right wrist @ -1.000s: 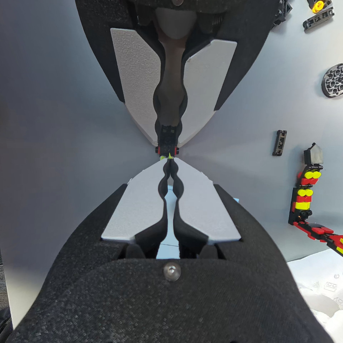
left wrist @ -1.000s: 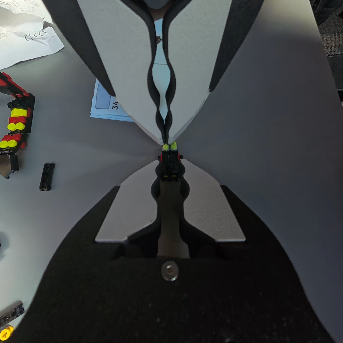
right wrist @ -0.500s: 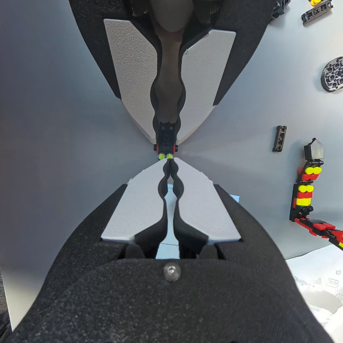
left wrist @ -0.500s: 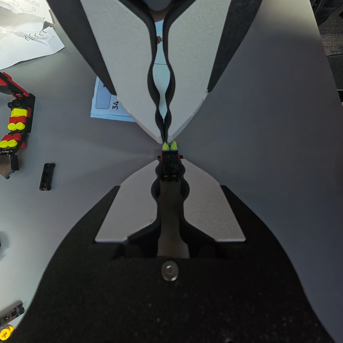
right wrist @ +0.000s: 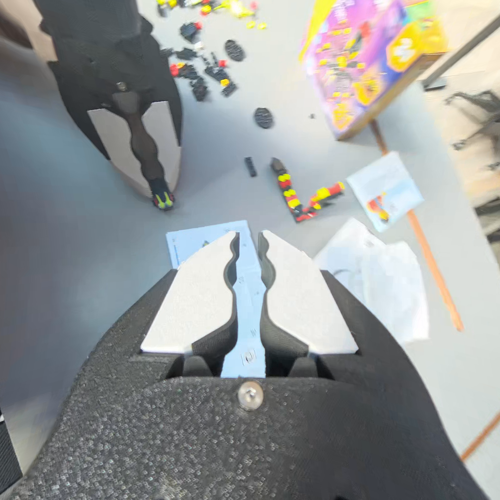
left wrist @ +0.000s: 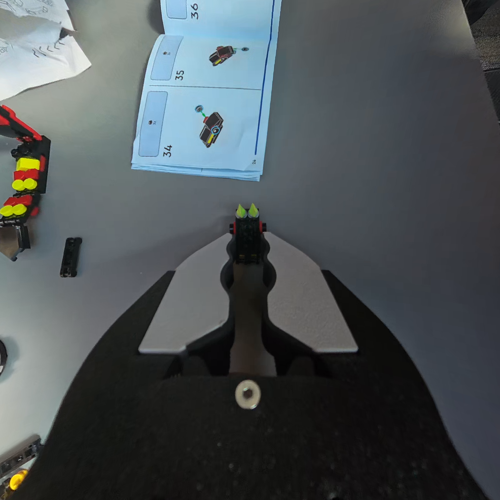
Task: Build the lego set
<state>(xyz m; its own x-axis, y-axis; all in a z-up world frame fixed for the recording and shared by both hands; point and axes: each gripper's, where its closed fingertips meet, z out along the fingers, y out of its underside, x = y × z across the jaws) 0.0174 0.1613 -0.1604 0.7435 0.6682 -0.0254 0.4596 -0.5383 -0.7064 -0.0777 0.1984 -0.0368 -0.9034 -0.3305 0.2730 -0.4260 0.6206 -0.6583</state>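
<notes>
The left gripper clenches a small black lego piece at its fingertips, green spikes poking out, just short of the booklet. The right gripper hangs released above the booklet, holding nothing.

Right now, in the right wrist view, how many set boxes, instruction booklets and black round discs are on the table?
Set box: 1
Instruction booklets: 2
Black round discs: 2
Total: 5
</notes>
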